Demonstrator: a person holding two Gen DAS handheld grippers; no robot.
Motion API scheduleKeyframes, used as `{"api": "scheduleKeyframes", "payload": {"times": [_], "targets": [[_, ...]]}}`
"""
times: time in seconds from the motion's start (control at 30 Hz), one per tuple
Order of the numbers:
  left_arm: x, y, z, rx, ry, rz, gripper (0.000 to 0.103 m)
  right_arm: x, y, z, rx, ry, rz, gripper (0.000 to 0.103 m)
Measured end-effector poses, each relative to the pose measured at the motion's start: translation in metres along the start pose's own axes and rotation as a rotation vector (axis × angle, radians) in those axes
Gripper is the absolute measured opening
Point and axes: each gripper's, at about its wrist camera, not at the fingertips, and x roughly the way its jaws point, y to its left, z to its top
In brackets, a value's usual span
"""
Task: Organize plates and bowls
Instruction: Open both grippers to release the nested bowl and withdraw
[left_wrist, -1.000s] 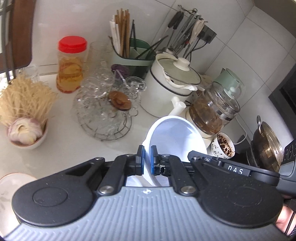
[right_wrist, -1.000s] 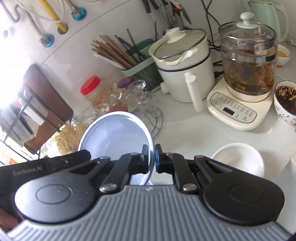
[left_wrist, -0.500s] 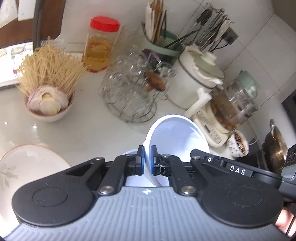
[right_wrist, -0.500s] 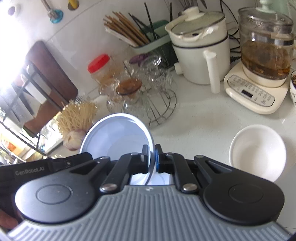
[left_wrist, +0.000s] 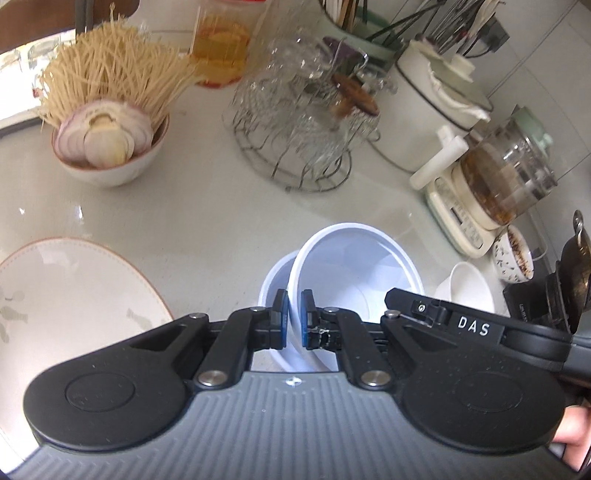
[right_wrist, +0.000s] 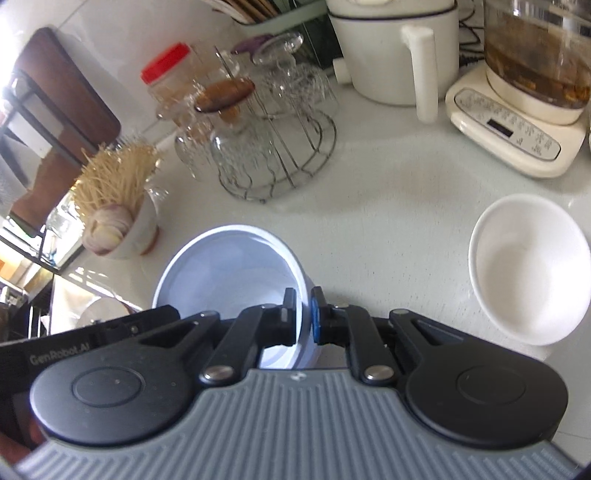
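The left gripper (left_wrist: 293, 319) has its jaws clamped on the rim of a pale blue-white plastic bowl (left_wrist: 354, 266), tilted into a second like bowl (left_wrist: 273, 280) whose wall the right gripper (right_wrist: 303, 319) pinches. Both hang just above the pale tabletop (left_wrist: 207, 221), left of a white ceramic bowl (right_wrist: 528, 273). To nest them well, level both rims first, then set down gently.

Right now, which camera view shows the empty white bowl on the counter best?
The right wrist view. There the empty white bowl shows its whole rim and inside, standing apart on the counter. In the left wrist view only a part of it shows, behind the other gripper's black body.
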Motion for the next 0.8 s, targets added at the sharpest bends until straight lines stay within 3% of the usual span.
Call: {"api": "scheduleKeyframes", "payload": {"times": [0.27, 0.3, 0.33, 0.4, 0.43, 0.47, 0.5, 0.8], "targets": [[0.002, 0.005, 0.0, -0.013, 0.014, -0.007, 0.01, 0.002, 0.001, 0.003, 0.015, 0.012, -0.009, 0.012], [0.002, 0.004, 0.002, -0.01, 0.022, -0.003, 0.012, 0.003, 0.001, 0.006, 0.025, 0.014, -0.009, 0.013], [0.001, 0.004, 0.003, -0.006, 0.025, 0.004, 0.022, 0.002, 0.0, 0.007, 0.032, 0.014, -0.01, 0.014], [-0.003, 0.006, 0.005, -0.006, 0.012, 0.006, 0.033, 0.001, 0.001, 0.009, 0.042, -0.001, -0.015, 0.024], [-0.005, 0.006, 0.006, -0.002, 0.003, 0.0, 0.037, -0.001, 0.001, 0.009, 0.048, -0.01, -0.015, 0.035], [-0.008, 0.006, 0.007, 0.007, -0.004, -0.001, 0.037, -0.003, 0.002, 0.009, 0.052, -0.019, -0.014, 0.043], [-0.01, 0.005, 0.009, 0.016, -0.012, 0.0, 0.037, -0.005, 0.003, 0.009, 0.052, -0.032, -0.012, 0.046], [-0.046, -0.015, 0.026, 0.131, -0.1, -0.032, 0.037, -0.054, 0.016, 0.006, 0.009, -0.22, -0.029, 0.045]]}}
